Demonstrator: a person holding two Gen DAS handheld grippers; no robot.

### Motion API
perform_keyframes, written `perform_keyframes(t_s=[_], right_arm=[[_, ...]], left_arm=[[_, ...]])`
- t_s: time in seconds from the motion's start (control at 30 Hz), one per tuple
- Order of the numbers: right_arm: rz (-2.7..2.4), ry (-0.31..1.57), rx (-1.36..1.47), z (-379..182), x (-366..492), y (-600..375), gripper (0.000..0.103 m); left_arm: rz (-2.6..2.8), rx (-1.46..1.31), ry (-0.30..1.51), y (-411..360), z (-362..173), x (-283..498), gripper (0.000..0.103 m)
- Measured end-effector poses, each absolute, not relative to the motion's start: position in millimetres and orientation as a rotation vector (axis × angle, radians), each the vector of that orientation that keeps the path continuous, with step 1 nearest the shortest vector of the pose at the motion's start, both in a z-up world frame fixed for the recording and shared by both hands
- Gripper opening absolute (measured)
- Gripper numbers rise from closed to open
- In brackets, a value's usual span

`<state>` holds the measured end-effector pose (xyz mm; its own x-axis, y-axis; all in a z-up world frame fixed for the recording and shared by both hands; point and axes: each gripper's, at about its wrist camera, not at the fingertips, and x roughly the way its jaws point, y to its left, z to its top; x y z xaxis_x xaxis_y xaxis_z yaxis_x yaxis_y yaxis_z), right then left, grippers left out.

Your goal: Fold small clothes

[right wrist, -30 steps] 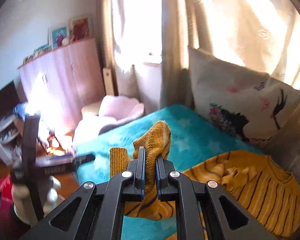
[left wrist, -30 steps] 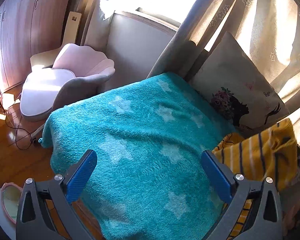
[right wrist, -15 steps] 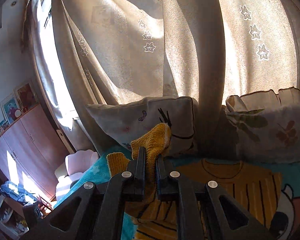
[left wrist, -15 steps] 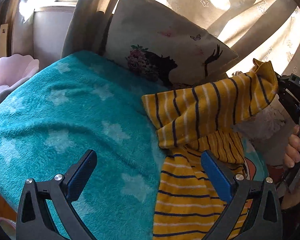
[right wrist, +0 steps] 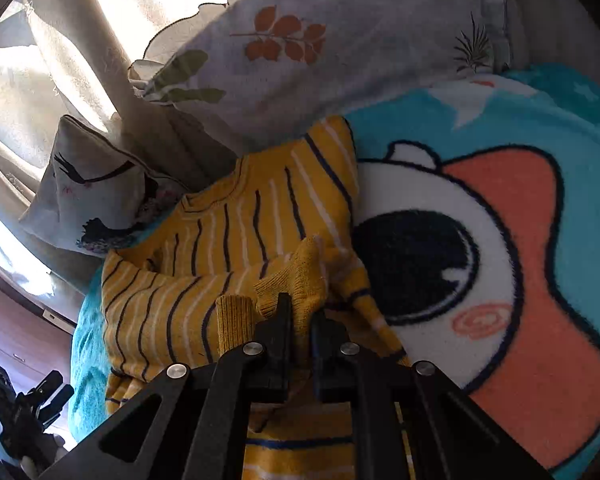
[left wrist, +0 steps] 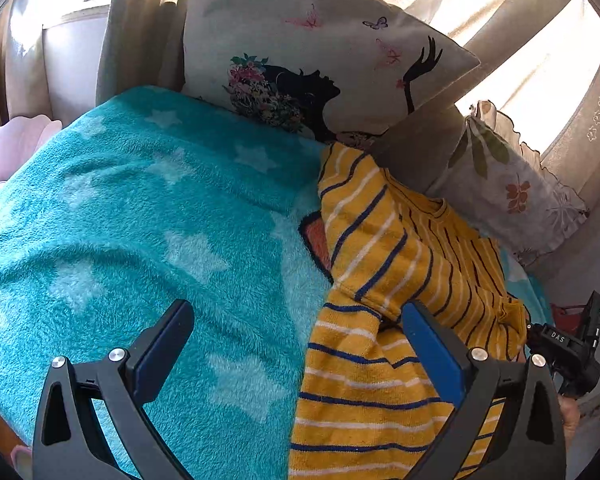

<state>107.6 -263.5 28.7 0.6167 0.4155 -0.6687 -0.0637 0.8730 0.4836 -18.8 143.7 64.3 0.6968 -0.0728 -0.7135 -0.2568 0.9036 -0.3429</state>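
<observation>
A yellow sweater (left wrist: 400,248) with dark blue and white stripes lies on the teal star blanket (left wrist: 140,220), its neckline toward the pillows. One sleeve is folded across its chest. My right gripper (right wrist: 300,308) is shut on that sleeve's ribbed cuff (right wrist: 300,276), low over the sweater (right wrist: 228,240) near its far side edge. In the left wrist view the right gripper (left wrist: 568,344) shows at the right edge, held by a hand. My left gripper (left wrist: 296,312) hangs open above the sweater's near edge, nothing between its blue pads.
A pillow with a black silhouette print (left wrist: 300,40) and a leaf-print pillow (left wrist: 512,188) lean against curtains behind the sweater. The blanket shows a big cartoon eye (right wrist: 420,260) right of the sweater. A pink chair (left wrist: 4,148) stands past the bed's left end.
My right gripper has carried the sleeve cuff across the sweater and down onto it, rolling as it went. The left gripper has swung right from the bare blanket toward the sweater, staying open.
</observation>
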Motion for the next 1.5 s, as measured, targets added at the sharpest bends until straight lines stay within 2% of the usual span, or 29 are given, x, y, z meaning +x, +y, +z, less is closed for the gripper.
perform_keyframes(t_s=[0.1,0.17,0.2,0.37,0.47,0.67,0.7,0.73,0.77,0.8,0.83,1.0,1.03,1.2,1.23,1.27,1.3,1.33,1.37,1.4,1.5], right_arm=[[0.285,0.869,0.437,25,97,-272,0.019],[0.270,0.858,0.434,28,92,-278,0.033],[0.265,0.846,0.438,31,89,-282,0.035],[0.260,0.792,0.443,41,65,-306,0.064],[0.272,0.817,0.410,38,52,-305,0.067],[0.316,0.891,0.309,18,30,-281,0.068],[0.309,0.886,0.291,15,28,-276,0.069],[0.302,0.868,0.271,15,25,-271,0.067],[0.323,0.869,0.268,15,24,-267,0.049],[0.369,0.884,0.294,14,25,-264,0.032],[0.407,0.895,0.332,14,25,-265,0.010],[0.301,0.840,0.376,27,11,-297,0.010],[0.257,0.836,0.378,27,7,-307,0.010],[0.209,0.839,0.388,24,-16,-325,0.011],[0.219,0.830,0.377,24,-23,-323,0.011],[0.236,0.830,0.368,24,-30,-320,0.017],[0.256,0.837,0.367,23,-36,-318,0.033],[0.275,0.841,0.375,21,-41,-318,0.043],[0.294,0.845,0.387,19,-46,-317,0.057],[0.313,0.851,0.396,17,-52,-316,0.060],[0.341,0.854,0.403,12,-66,-311,0.060]], left_arm=[[0.110,-0.439,0.824,139,55,-16,0.103],[0.118,-0.433,0.833,137,51,-17,0.103],[0.125,-0.427,0.837,136,49,-17,0.103],[0.130,-0.411,0.902,136,28,-17,0.103],[0.094,-0.424,0.962,133,10,-15,0.103],[0.032,-0.355,0.930,112,10,-19,0.103],[0.015,-0.356,0.921,107,10,-21,0.096],[0.015,-0.339,0.911,101,12,-24,0.079],[0.016,-0.305,0.915,93,15,-24,0.065],[0.006,-0.268,0.930,87,17,-24,0.026],[0.009,-0.250,0.959,85,17,-22,0.006],[0.101,-0.311,0.918,123,49,-33,0.004],[0.134,-0.315,0.909,131,54,-37,0.000],[0.222,-0.359,0.895,165,61,-61,0.001],[0.198,-0.386,0.906,167,59,-67,0.006],[0.174,-0.406,0.916,167,55,-73,0.012],[0.161,-0.416,0.927,165,52,-80,0.028],[0.151,-0.424,0.931,161,48,-87,0.044],[0.136,-0.433,0.932,153,43,-95,0.048],[0.115,-0.435,0.939,144,37,-101,0.051],[0.038,-0.406,0.971,116,27,-114,0.054]])
